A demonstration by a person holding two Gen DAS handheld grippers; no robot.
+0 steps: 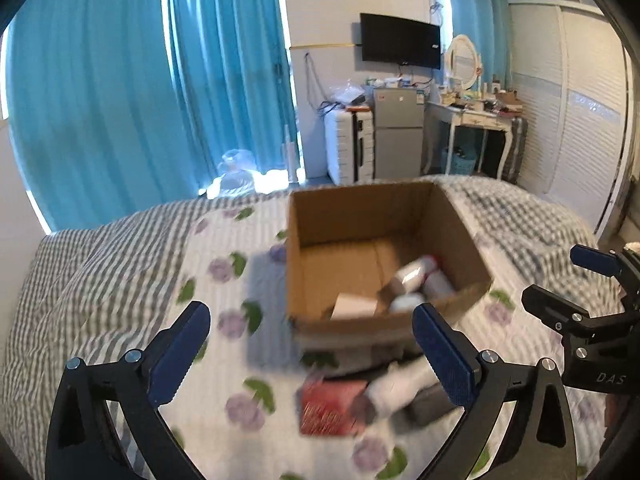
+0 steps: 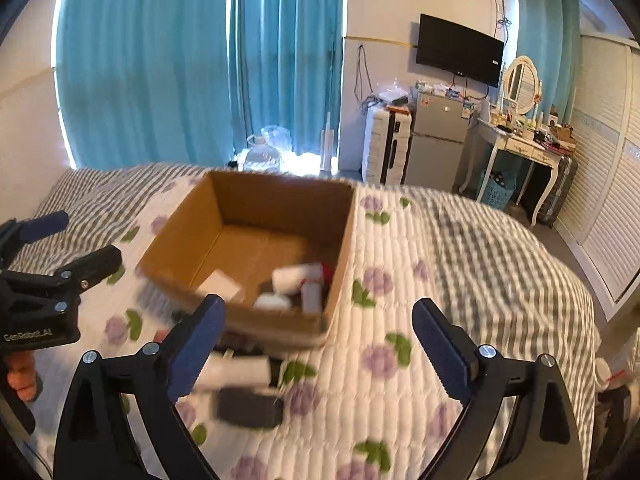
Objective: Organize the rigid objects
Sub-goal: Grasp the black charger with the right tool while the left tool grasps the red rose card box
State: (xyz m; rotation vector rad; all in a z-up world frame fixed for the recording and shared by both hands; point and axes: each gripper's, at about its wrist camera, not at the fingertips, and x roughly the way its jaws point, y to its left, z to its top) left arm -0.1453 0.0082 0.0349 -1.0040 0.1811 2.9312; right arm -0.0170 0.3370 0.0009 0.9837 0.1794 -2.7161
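Note:
An open cardboard box sits on the bed and holds several white bottles and a white card. In front of the box on the quilt lie a red box, a white bottle and a dark grey case. My left gripper is open and empty, above these loose items. My right gripper is open and empty, near the box's front right corner; it also shows in the left wrist view. Both views are blurred.
The bed has a floral white quilt over a grey striped sheet. Beyond the bed stand blue curtains, a white suitcase, a small fridge, a dressing table and a white wardrobe.

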